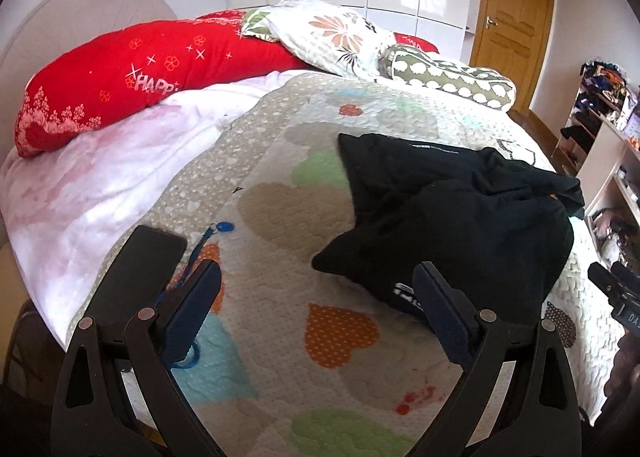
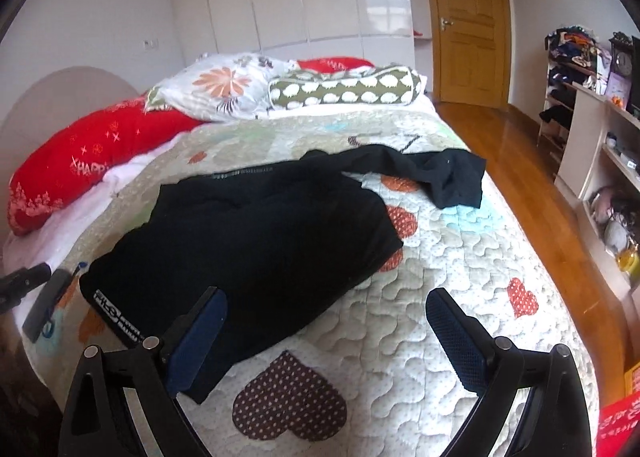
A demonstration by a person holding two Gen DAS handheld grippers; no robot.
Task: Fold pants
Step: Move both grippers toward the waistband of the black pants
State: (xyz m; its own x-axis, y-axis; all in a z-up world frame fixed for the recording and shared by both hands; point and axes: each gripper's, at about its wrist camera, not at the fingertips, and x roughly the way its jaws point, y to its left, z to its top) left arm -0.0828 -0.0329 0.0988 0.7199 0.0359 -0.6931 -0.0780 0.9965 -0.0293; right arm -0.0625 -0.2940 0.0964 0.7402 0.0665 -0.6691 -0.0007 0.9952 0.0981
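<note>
Black pants [image 2: 256, 225] lay on the quilt [image 2: 460, 297], long axis running from near corner toward the door [image 2: 468, 21] (far leg crumpled). Both grippers, left [image 1: 316, 313] and right [image 2: 326, 337], hovered spread apart, empty. Pillows at headboard.

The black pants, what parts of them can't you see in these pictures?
- Pants near hem: right view, hidden behind a gripper finger.
- White logo: left view, partly covered by a finger; too small to read in either view.
- Fabric folds: too dark to tell in both views.
</note>
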